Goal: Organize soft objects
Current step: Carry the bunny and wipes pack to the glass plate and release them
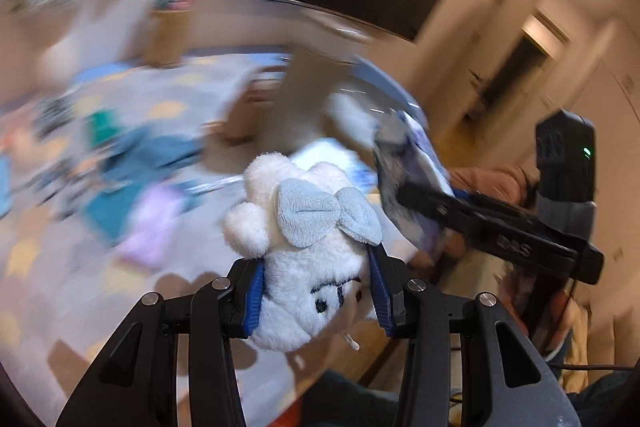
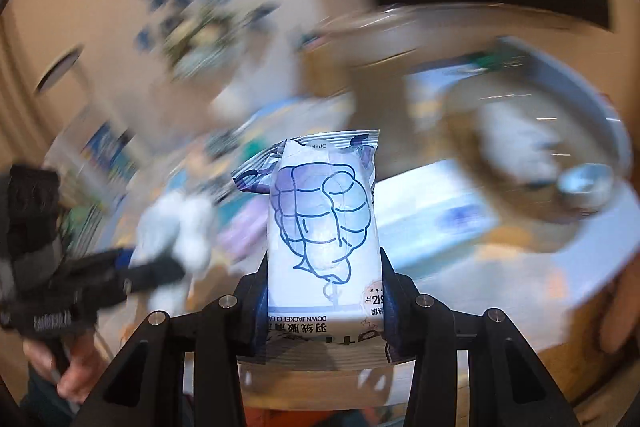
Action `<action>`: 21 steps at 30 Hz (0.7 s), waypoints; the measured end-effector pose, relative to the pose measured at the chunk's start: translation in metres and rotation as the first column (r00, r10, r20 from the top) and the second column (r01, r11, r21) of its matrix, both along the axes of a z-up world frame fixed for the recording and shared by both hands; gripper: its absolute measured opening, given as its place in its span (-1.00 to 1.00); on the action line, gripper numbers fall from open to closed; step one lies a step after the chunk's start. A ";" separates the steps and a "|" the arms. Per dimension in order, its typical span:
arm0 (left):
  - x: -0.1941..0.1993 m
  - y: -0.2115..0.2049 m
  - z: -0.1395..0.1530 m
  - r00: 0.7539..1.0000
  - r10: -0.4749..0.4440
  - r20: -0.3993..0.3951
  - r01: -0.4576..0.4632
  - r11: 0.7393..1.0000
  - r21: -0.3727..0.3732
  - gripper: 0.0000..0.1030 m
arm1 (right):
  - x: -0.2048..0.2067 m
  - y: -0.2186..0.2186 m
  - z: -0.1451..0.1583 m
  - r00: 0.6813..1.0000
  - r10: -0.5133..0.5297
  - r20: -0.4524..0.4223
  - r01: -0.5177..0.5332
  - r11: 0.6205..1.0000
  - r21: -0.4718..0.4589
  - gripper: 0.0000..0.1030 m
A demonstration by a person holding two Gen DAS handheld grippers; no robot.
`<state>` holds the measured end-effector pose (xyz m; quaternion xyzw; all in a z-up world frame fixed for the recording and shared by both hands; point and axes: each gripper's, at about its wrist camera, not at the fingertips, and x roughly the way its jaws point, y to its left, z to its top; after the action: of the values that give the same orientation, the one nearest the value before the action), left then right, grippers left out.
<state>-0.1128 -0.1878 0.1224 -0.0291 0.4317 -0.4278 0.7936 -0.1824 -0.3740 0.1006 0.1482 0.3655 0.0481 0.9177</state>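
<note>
Plush toy (image 1: 308,251), white with a grey bow, sitting clamped between the blue pads (image 1: 255,297) of the left gripper (image 1: 316,291), jaws narrowed onto its body, face embroidery turned toward six o'clock. Hanging clear of the surface, touching nothing else.

Moving rightward: wipes pack (image 2: 324,227), soft white pouch printed with a blue down-jacket outline, standing upright in the right gripper (image 2: 324,311), jaws pressed against both long sides, sealed end pointing to twelve o'clock. Same pack also showing at three o'clock in the left wrist view (image 1: 408,179), gripped there by the black fingers of the right gripper (image 1: 460,211). Plush toy (image 2: 176,227) showing blurred at nine o'clock in the right wrist view.

Progress, as judged: two soft items picked up, neither yet set down; placing both into a destination remaining. Further coloured heaps, teal and lilac (image 1: 132,195), lying at nine o'clock on the patterned mat (image 1: 36,251), likely awaiting sorting.

Limits of inspection: heavy motion blur over everything beyond the grippers. Round grey basin-like shape (image 2: 560,155) at two o'clock not identifiable with certainty. Destination container not determinable. Person's hand (image 2: 76,375) cut off at seven o'clock.
</note>
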 end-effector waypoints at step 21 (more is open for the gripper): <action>0.048 -0.223 0.019 0.957 0.015 0.290 -0.045 0.994 0.097 0.62 | 0.037 -0.234 0.006 0.898 -0.439 -0.010 0.425 0.863 0.272 0.06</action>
<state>-0.0644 -0.4110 0.1411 0.0679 0.3321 -0.3926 0.8550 -0.1452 -0.6078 0.1064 0.3475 0.2891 -0.1061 0.8857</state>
